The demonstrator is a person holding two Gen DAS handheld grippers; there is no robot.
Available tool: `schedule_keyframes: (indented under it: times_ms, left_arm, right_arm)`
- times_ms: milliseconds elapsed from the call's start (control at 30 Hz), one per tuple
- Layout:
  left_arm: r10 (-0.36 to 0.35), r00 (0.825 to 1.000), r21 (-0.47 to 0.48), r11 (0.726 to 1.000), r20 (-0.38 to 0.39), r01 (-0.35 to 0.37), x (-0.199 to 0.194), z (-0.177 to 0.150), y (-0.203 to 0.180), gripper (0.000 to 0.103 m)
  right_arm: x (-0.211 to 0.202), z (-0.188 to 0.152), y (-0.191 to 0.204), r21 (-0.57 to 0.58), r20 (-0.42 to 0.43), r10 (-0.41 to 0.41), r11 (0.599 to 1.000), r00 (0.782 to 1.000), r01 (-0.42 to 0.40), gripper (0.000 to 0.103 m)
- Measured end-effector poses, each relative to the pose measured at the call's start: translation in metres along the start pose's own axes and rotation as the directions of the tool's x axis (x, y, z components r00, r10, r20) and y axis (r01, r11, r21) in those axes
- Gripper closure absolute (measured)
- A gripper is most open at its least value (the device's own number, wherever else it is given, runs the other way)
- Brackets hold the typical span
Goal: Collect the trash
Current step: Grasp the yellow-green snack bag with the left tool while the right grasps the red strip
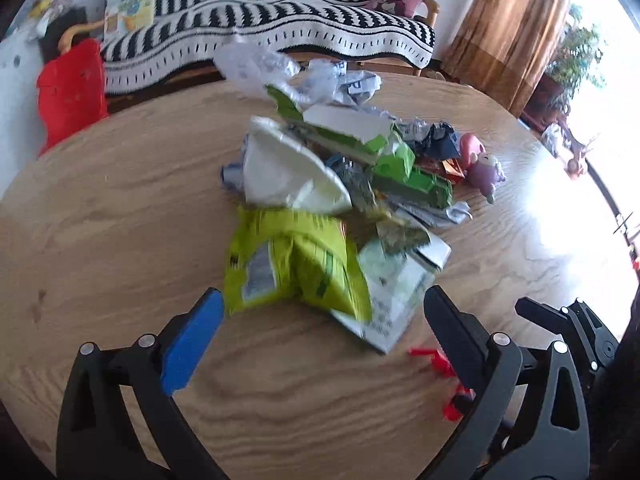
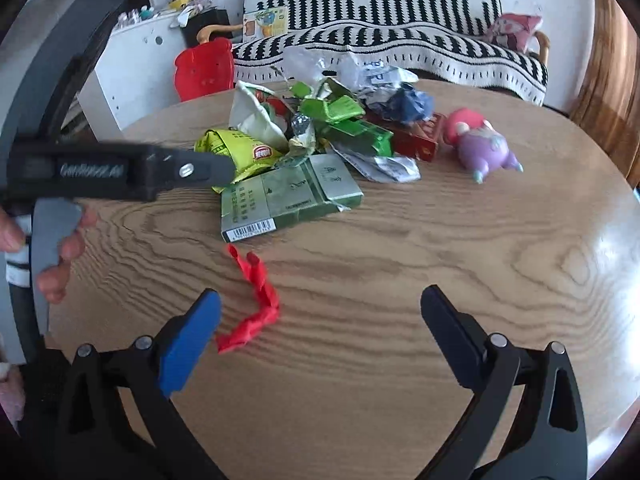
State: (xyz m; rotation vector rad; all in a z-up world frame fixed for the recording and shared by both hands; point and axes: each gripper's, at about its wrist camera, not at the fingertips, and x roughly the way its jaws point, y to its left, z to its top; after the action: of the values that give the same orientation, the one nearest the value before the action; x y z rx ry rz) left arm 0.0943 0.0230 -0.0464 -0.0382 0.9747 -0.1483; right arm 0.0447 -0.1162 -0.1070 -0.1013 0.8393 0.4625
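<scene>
Right gripper (image 2: 320, 308) is low over the round wooden table (image 2: 400, 360), jaws spread wide with nothing between them. Just inside its blue finger lies a twisted red scrap (image 2: 256, 304), flat on the wood and apart from the main heap. Over on the other side, the left gripper (image 1: 320, 312) is also wide open and empty, its fingers bracketing the near edge of the pile, where a yellow-green snack bag (image 1: 292, 268) sits closest, with a flattened green cigarette carton (image 2: 288, 196) right beside it.

This looks like the approach stage of a pick; nothing is held yet. My read is that the red scrap is the right side's likely target: it calls for a small shift toward the blue finger, a drop to the tabletop, then a close across the thin twist. The left could push forward and pinch the snack bag's crumpled edge.

Further back, the heap (image 2: 320, 120) stacks up: white paper, green wrappers, foil, a red box, all overlapping. Beside it sits a pink-and-purple toy figure (image 2: 480, 140), probably not trash. Beyond the table, a striped sofa (image 2: 400, 32). No bin is visible.
</scene>
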Motion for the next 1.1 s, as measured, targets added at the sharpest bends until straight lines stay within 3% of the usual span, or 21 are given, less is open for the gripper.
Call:
schedule_keyframes:
  times_ms: [200,267,300,333,367,400,433,467,500,533,667,867,1100]
  left_arm:
    - [0.105,0.994,0.011,0.994,-0.044,-0.104,0.024,0.011,0.008,0.006]
    - [0.073,0.996,-0.004,0.997,-0.056,-0.074,0.029,0.010,0.012,0.006]
    - [0.034,0.998,-0.012,0.999,-0.061,-0.035,0.032,0.008,0.014,0.012]
    - [0.010,0.997,-0.017,1.000,-0.073,-0.012,0.035,0.005,0.016,0.024]
    - [-0.016,0.997,-0.033,0.999,-0.078,0.013,0.034,0.003,0.019,0.033]
    - [-0.016,0.997,-0.049,0.999,-0.073,0.013,0.032,0.003,0.021,0.036]
    - [-0.019,0.997,-0.053,0.998,-0.069,0.015,0.029,0.002,0.021,0.038]
    - [-0.022,0.998,-0.046,0.999,-0.060,0.019,0.026,0.002,0.020,0.044]
    - [-0.021,0.999,-0.035,0.999,-0.044,0.020,0.022,0.001,0.019,0.050]
    - [-0.019,0.999,-0.034,0.999,-0.037,0.018,0.019,0.001,0.019,0.051]
    - [-0.044,0.999,-0.047,0.998,-0.018,0.043,0.010,-0.001,0.021,0.053]
    - [-0.020,0.999,-0.061,0.998,0.040,0.022,-0.010,-0.004,0.030,0.054]
    - [-0.024,0.998,-0.064,0.998,0.050,0.027,-0.015,-0.006,0.032,0.054]
  right_arm:
    - [0.023,0.001,0.010,-0.057,-0.011,-0.068,0.996,0.998,0.067,0.006]
    - [0.024,0.000,0.009,-0.044,-0.008,-0.076,0.996,0.997,0.076,0.009]
    - [0.023,0.000,0.008,-0.040,0.006,-0.082,0.996,0.997,0.082,0.015]
    - [0.023,0.000,0.006,-0.035,0.012,-0.086,0.996,0.996,0.087,0.017]
    - [0.022,-0.001,0.005,-0.026,0.023,-0.093,0.995,0.995,0.094,0.026]
    - [0.021,-0.001,0.004,-0.024,0.030,-0.096,0.995,0.995,0.097,0.040]
    - [0.020,-0.001,0.004,-0.024,0.036,-0.094,0.995,0.995,0.095,0.048]
    - [0.019,-0.001,0.004,-0.026,0.038,-0.088,0.996,0.995,0.089,0.064]
    - [0.019,-0.001,0.004,-0.026,0.039,-0.079,0.996,0.996,0.080,0.075]
    - [0.019,0.000,0.002,-0.021,0.038,-0.078,0.997,0.996,0.079,0.089]
    - [0.017,0.000,0.000,-0.012,0.040,-0.071,0.997,0.997,0.072,0.090]
    - [0.004,0.006,-0.008,0.039,0.082,-0.066,0.997,0.994,0.063,0.093]
    - [0.002,0.004,-0.013,0.075,0.061,-0.030,0.997,0.998,0.025,0.093]
